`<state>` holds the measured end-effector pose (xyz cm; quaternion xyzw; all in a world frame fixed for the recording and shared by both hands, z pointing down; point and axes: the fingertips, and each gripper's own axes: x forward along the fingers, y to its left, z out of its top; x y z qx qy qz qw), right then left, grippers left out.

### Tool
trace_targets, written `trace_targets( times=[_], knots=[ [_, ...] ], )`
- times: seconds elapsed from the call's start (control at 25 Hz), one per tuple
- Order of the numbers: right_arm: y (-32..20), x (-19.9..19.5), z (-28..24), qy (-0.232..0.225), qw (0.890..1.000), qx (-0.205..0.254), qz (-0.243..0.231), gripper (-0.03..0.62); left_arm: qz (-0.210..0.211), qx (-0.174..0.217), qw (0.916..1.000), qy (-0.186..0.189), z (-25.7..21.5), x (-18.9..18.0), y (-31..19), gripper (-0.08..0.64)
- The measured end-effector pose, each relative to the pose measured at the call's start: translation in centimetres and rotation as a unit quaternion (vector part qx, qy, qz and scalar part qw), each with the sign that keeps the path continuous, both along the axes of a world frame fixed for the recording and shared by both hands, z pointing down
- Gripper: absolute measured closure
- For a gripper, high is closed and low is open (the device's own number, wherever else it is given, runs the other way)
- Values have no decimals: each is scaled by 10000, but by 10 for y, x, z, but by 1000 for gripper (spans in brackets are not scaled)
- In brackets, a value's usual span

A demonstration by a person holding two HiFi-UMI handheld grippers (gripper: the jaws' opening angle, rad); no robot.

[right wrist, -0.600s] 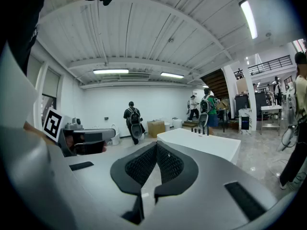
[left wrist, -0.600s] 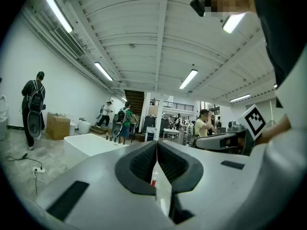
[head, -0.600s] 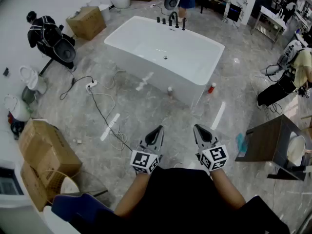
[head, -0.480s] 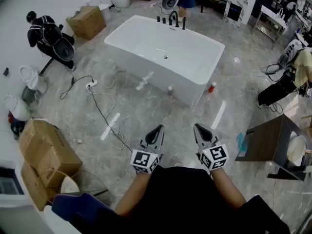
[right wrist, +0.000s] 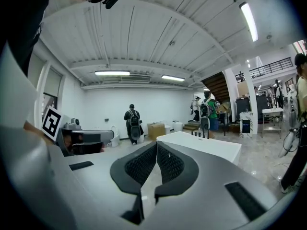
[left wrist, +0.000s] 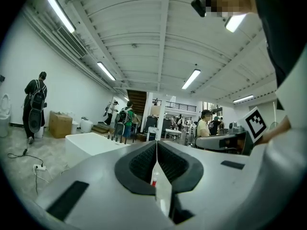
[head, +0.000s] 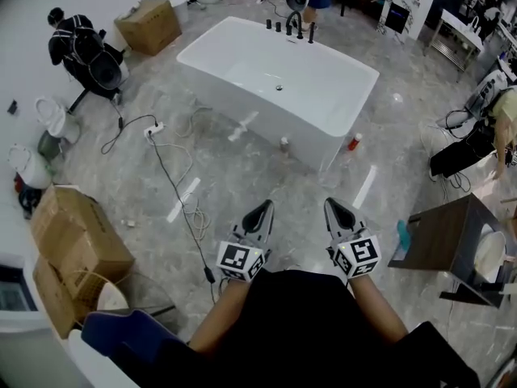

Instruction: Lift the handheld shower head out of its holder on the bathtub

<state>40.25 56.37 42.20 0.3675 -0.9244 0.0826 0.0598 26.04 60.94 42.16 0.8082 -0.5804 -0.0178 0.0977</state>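
Shower head [head: 310, 32] at 12 o'clock on tub [head: 242, 47], well apart. Approach step. Left gripper [head: 262, 210], right gripper [head: 334, 206] closed, empty. Next: walk up, open jaws.

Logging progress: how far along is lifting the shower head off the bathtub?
Done: nothing; the shower fittings sit on the bathtub, unreached. In hand: nothing; left hand-held gripper and right hand-held gripper are shut, empty, far from it. Left: approach, grip, lift.

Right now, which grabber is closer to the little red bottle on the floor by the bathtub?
Right. The red bottle lies ahead of the right gripper; the left gripper sits farther off, to its left.
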Motion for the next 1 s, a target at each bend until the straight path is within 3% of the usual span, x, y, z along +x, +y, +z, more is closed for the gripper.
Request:
trace_targets(
  times=[0.16,0.32,0.44,0.56,0.8,1.0],
  knots=[
    [-7,6,-2,80,9997,90,227,592,3,-1,10000,35,-1,-3,-3,555],
    [-13,11,1,-52,9999,-74,110,579,-218,76,9997,-65,-3,-7,-6,555],
    [-14,8,13,-100,9992,-373,-80,447,-435,102,9989,-173,-1,-12,-9,551],
    [-8,1,25,7,9978,-571,-343,360,-414,-14,9990,-154,5,-11,-12,422],
    [7,0,33,-46,9964,-651,-540,351,-501,-255,9983,-156,33,-7,-6,374],
    [12,-3,46,-98,9951,-801,-565,351,-480,-416,9979,-136,50,-2,-3,374]
  ],
)
